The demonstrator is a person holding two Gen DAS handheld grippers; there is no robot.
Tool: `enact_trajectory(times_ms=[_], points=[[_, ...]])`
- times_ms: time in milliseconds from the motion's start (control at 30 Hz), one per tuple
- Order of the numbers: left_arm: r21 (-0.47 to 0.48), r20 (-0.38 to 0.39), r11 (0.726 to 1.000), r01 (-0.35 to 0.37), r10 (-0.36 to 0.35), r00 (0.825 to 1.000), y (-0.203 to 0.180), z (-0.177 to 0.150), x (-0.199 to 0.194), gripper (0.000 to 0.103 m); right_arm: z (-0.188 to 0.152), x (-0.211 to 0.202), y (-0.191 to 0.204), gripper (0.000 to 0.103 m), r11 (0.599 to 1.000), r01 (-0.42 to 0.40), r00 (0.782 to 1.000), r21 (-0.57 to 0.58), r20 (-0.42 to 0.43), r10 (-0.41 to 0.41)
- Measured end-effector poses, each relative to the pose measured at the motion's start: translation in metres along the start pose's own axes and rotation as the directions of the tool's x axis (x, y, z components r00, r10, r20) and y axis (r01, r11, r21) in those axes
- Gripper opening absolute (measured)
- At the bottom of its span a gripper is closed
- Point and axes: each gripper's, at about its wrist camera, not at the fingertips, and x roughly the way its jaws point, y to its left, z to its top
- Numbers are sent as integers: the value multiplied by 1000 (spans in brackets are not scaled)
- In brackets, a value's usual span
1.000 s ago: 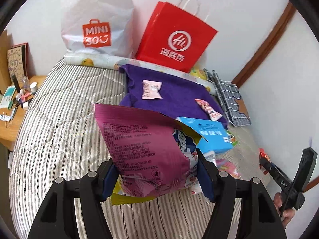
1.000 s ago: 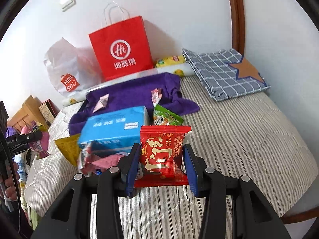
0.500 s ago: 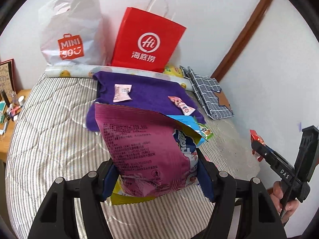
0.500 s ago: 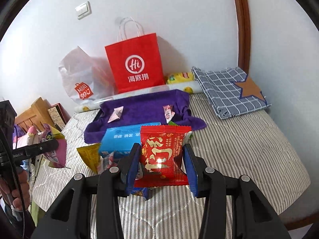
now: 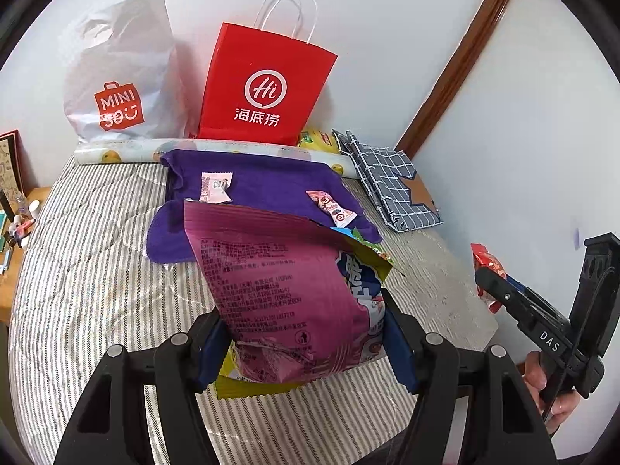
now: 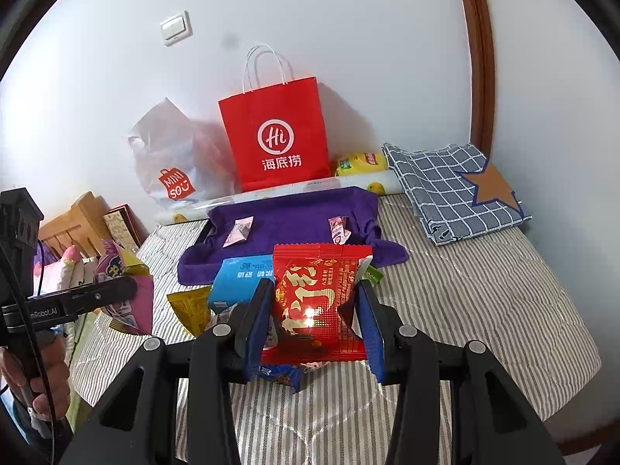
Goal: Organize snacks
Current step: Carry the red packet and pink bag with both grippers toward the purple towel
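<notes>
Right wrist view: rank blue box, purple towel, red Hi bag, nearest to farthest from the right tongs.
1. Blue box, just left-front of the right tongs, which grip a red packet.
2. Purple towel, mid-bed.
3. Red Hi bag, against the wall.

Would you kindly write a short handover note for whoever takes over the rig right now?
Left gripper: shut on the magenta snack bag, held above the bed.
Right gripper: shut on the red snack packet, also lifted.
Two small sachets lie on the purple towel; the blue box and yellow packet sit on the striped bedcover.
Done: two snacks picked up. Left: place both, then sort the rest.
</notes>
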Motion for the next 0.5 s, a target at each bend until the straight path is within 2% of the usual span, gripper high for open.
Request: enact_trajectory(times_ms=[500], points=[[-35, 18, 999, 14, -13, 1000, 2, 31, 16, 67, 26, 22, -3, 43, 999, -37, 999, -15, 5, 37]])
